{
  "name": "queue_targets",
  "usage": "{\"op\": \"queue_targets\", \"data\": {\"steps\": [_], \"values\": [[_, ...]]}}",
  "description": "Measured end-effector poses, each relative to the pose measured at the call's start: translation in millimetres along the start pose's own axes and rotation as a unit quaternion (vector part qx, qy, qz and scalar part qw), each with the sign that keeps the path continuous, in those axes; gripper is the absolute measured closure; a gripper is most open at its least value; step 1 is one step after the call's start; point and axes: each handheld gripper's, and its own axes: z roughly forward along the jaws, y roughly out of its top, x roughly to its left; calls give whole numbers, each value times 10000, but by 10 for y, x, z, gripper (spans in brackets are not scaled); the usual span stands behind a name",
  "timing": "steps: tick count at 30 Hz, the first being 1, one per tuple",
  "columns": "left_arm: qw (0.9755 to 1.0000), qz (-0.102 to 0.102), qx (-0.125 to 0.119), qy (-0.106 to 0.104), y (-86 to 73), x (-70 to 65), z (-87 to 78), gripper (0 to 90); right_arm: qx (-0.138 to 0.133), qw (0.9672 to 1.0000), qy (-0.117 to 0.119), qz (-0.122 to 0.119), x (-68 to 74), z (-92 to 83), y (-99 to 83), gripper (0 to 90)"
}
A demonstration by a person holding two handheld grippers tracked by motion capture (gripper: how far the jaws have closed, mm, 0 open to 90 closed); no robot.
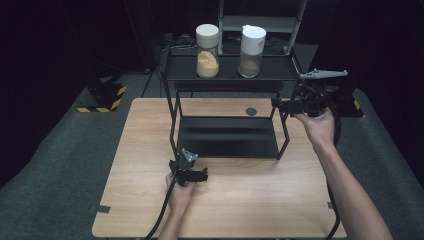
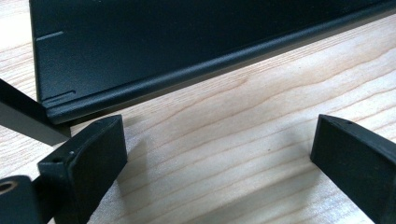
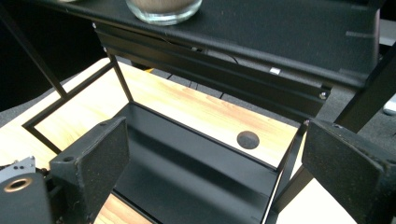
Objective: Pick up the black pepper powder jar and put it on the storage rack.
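Jaws wide and empty on both left gripper (image 1: 199, 175) and right gripper (image 1: 281, 104), two jars (image 1: 207, 51) on one two-tier rack (image 1: 228, 75), contents seemingly powdery.

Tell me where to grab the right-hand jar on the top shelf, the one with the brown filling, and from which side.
Grip the brown-filled jar around its straight glass body, below the white lid, coming in level from the right with the right hand-held gripper. The jar stands upright near the shelf's right end, the yellow-filled jar stands apart on its left, and the open jaws probably span it.

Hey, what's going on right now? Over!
Both grippers open, empty: left low by the rack, right beside its top shelf. Two jars up top, untouched. Nothing blocking.
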Motion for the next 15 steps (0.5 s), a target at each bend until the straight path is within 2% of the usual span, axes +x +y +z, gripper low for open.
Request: {"op": "queue_targets", "data": {"steps": [15], "values": [[10000, 16, 9, 0, 3, 2, -1, 34, 56, 10000, 6, 53, -35, 65, -254, 74]]}}
